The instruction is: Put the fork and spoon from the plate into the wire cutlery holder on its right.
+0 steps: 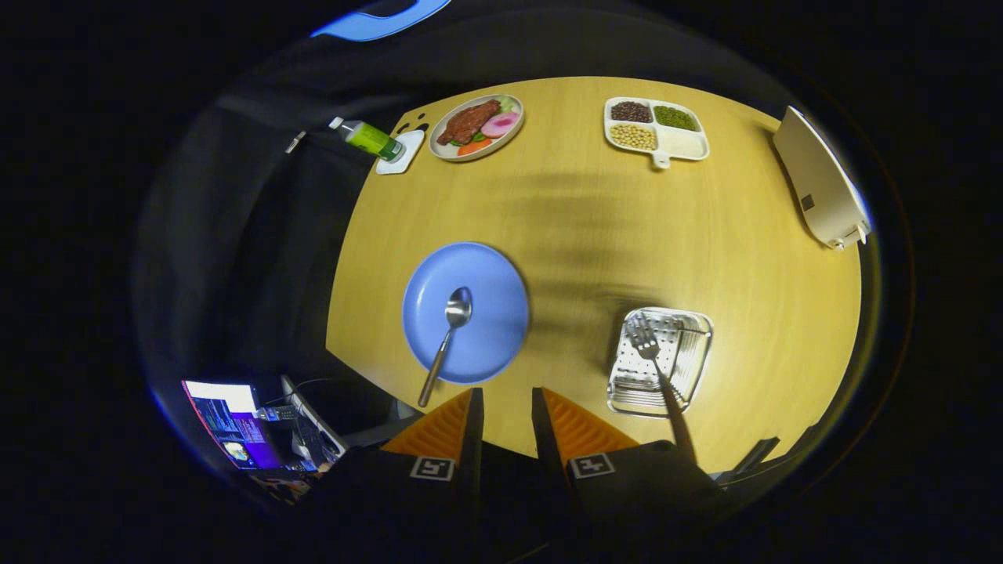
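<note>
Spoon on plate ahead-left of hand-held gripper, fingers parted, empty.

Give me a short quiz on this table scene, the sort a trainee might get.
1. True or false: the fork already rests in the wire cutlery holder.
2. What lies on the blue plate?
A. a knife
B. the spoon
C. nothing
3. What are the fingers of the gripper doing: gripping something, or apart with nothing between them?

Key
1. True; its tines lie over the holder and its handle sticks out toward the gripper.
2. B; the bowl of the spoon is near the plate's middle and its handle runs out past the rim.
3. Apart with nothing between them, above the table's near edge, between plate and holder.
</note>
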Available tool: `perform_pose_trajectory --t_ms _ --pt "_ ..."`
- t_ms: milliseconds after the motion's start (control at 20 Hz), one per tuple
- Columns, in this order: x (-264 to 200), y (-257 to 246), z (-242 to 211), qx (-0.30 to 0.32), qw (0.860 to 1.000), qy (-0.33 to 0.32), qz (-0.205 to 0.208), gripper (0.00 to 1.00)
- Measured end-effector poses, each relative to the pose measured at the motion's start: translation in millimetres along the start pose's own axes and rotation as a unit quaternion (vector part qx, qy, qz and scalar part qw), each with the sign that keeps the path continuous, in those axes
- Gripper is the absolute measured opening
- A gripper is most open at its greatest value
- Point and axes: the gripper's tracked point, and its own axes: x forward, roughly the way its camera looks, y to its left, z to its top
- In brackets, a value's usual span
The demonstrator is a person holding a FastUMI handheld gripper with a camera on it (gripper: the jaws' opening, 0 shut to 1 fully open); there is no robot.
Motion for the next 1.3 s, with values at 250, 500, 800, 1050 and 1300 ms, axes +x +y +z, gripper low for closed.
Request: perform_pose_trajectory --t_ms 250,500,800,1050,1300 --pt "49 54 -9 0.032 0.999 -0.009 0.033 0.50" --pt "104 68 -16 0.053 0.998 0.008 0.013 0.51" --pt "157 71 -20 0.046 0.999 0.013 -0.020 0.51" --pt "190 68 -26 0.045 0.998 0.022 -0.042 0.51" --pt "204 60 -25 0.052 0.997 0.020 -0.051 0.24"
